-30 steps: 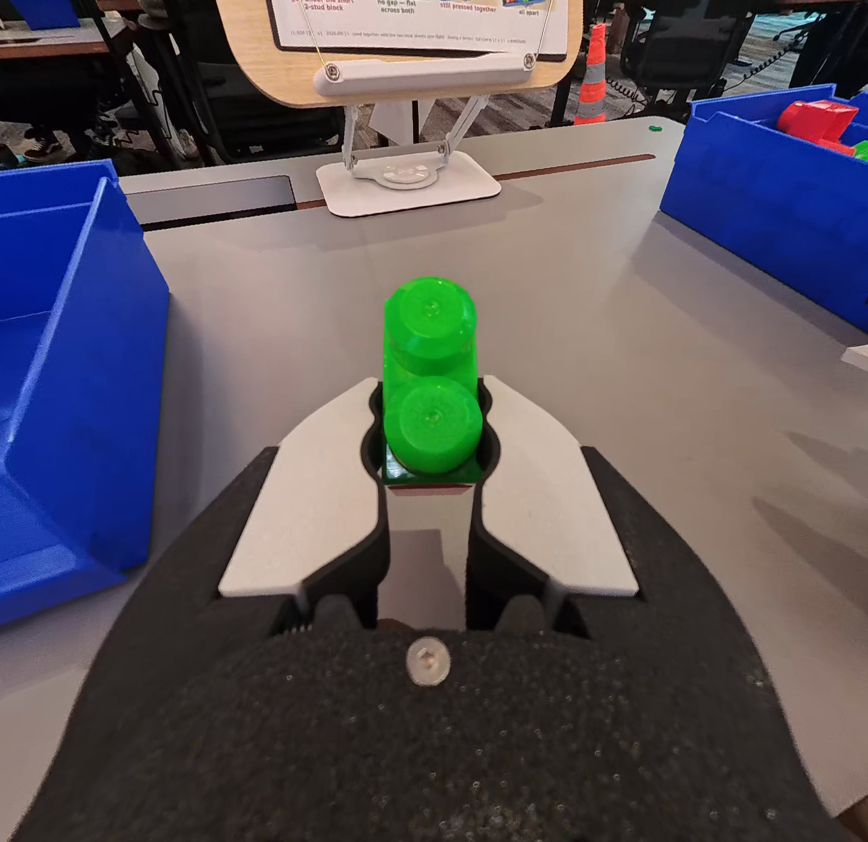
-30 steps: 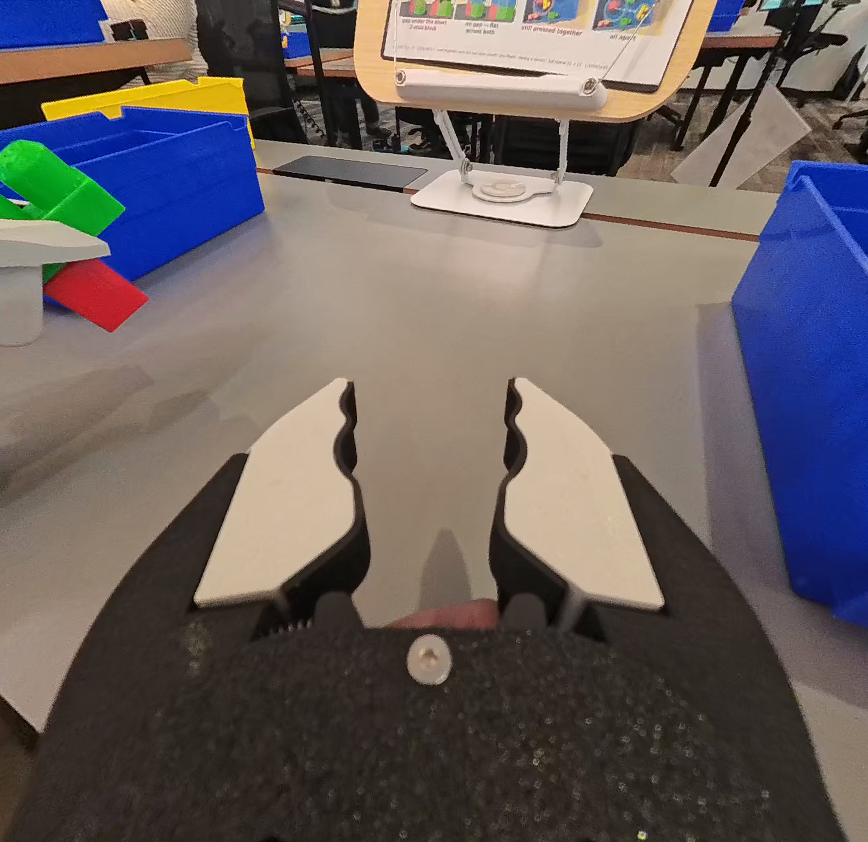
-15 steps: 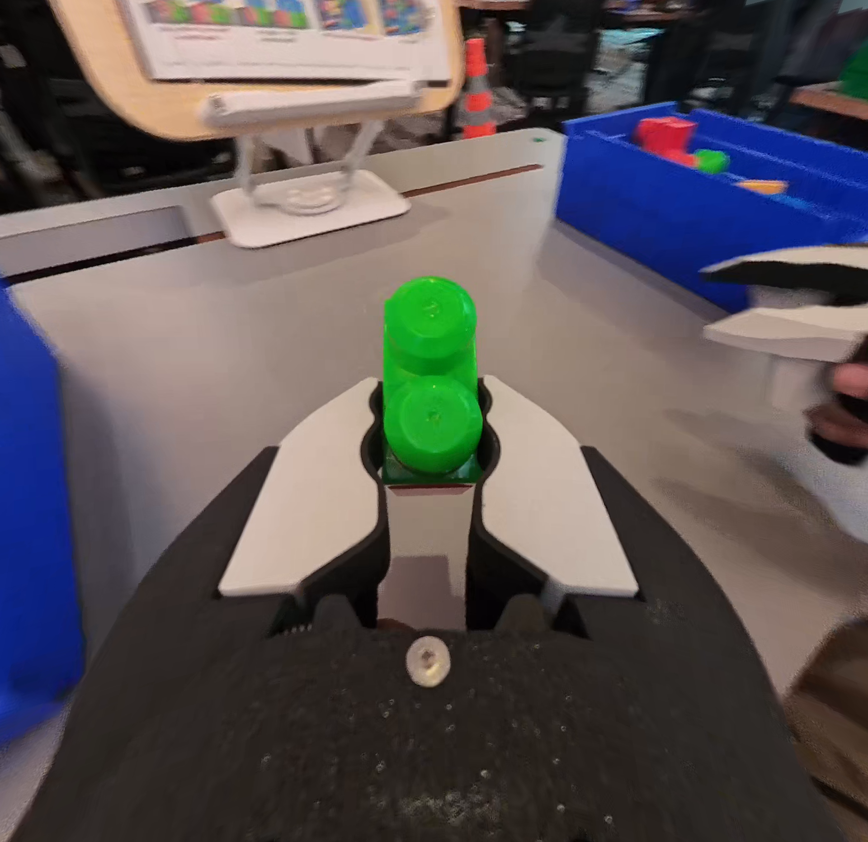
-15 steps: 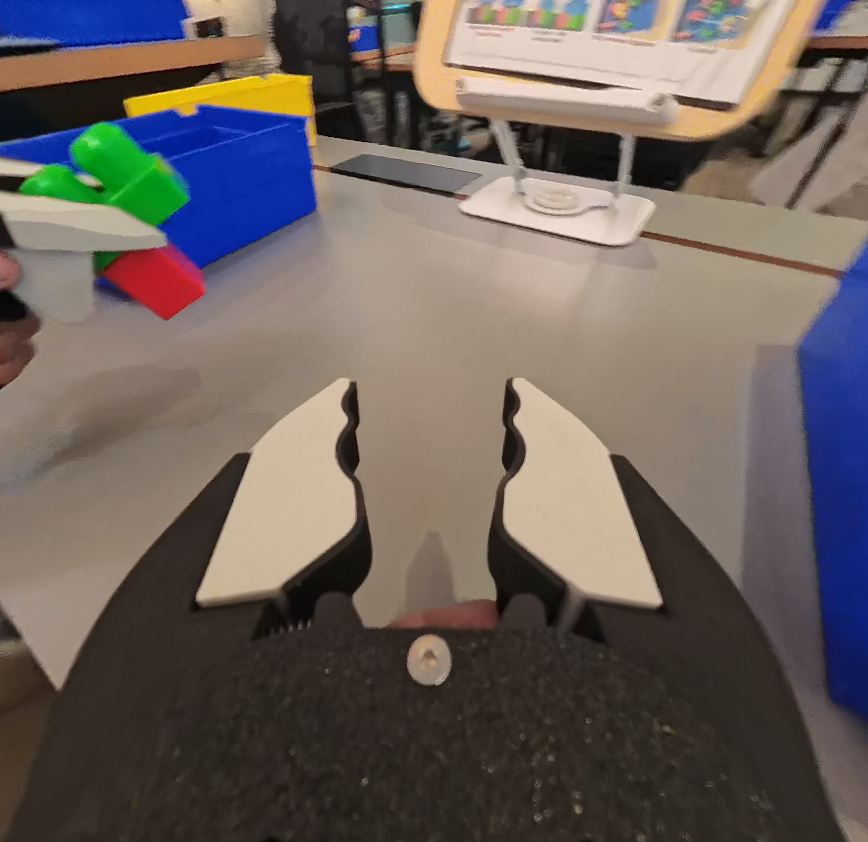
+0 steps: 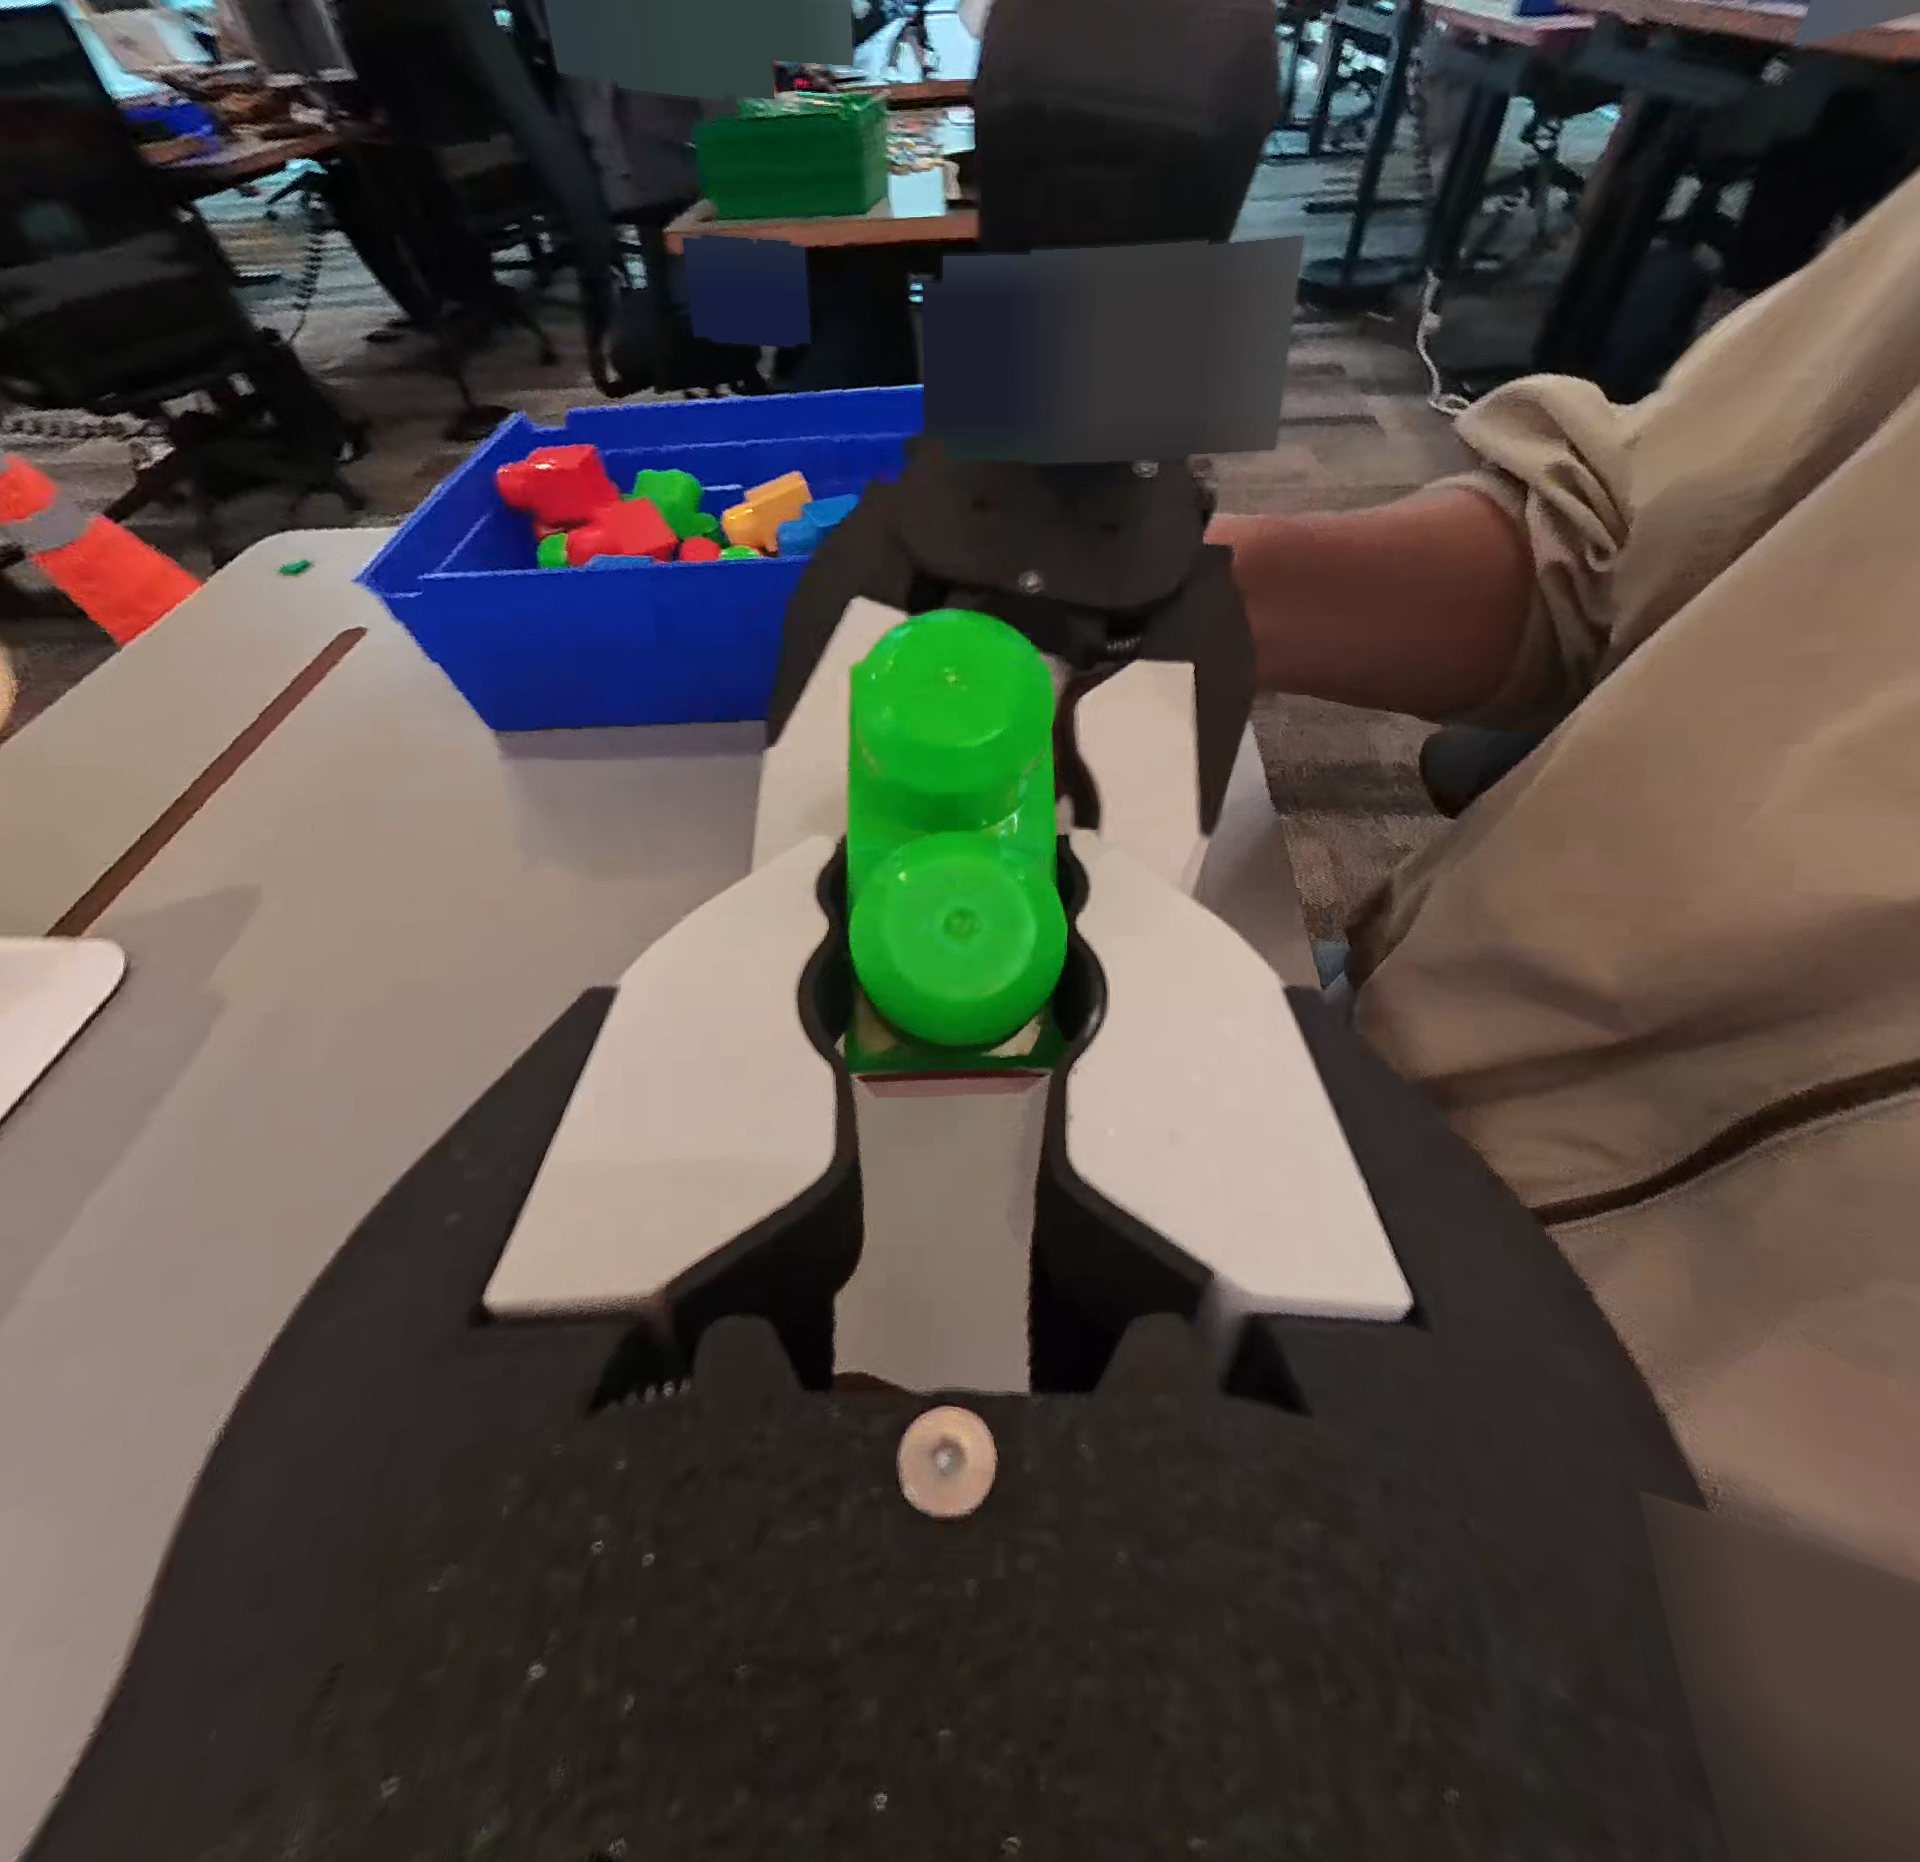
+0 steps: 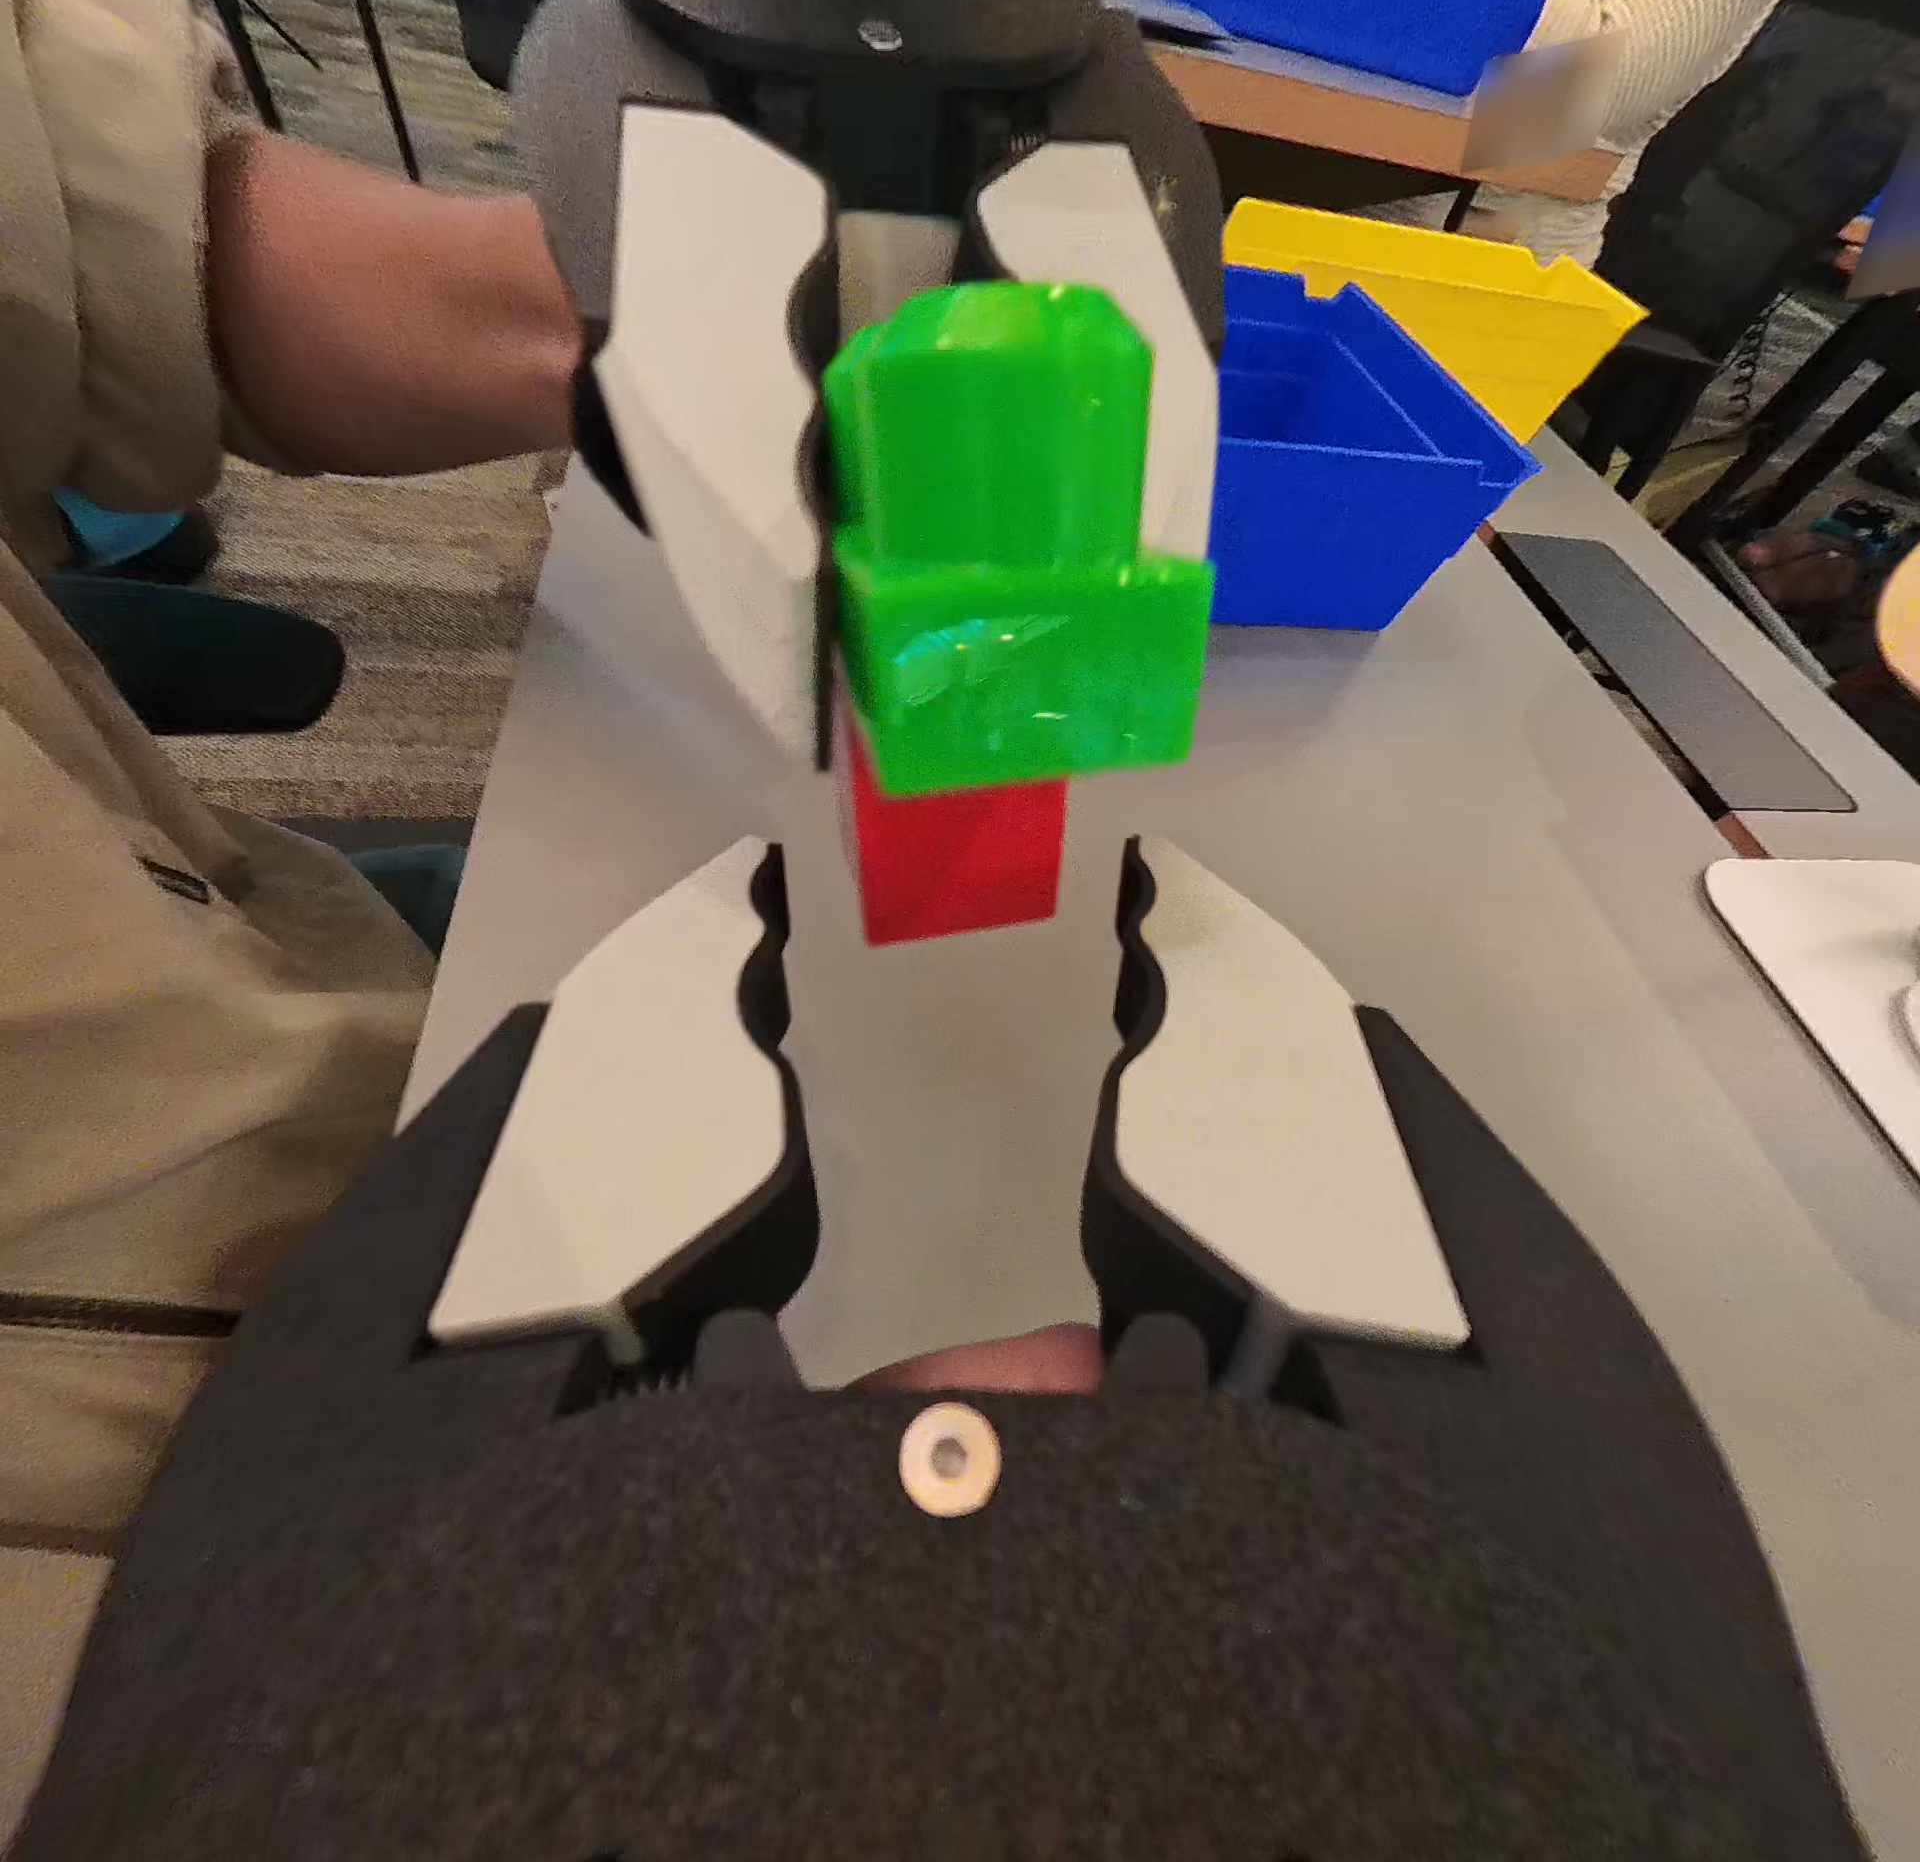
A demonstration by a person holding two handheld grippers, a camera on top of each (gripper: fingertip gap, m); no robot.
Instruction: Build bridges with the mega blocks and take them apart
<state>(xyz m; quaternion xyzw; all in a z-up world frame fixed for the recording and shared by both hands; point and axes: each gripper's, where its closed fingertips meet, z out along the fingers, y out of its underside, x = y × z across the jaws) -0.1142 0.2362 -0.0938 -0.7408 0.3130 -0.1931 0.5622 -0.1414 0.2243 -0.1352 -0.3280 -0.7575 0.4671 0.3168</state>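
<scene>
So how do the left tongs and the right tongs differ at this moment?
The left tongs are shut on the glossy green plastic two-stud block, while the right tongs are open and hold nothing. The left tongs carry that block with a red plastic block attached beneath it; the right tongs sit just short of the red block. Both have white fingers on black bodies and face each other over the grey table.

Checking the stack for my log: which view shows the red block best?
The right wrist view: the red block hangs in plain sight under the green block that the left gripper holds. In the left wrist view only a thin red sliver shows beneath the green.
</scene>
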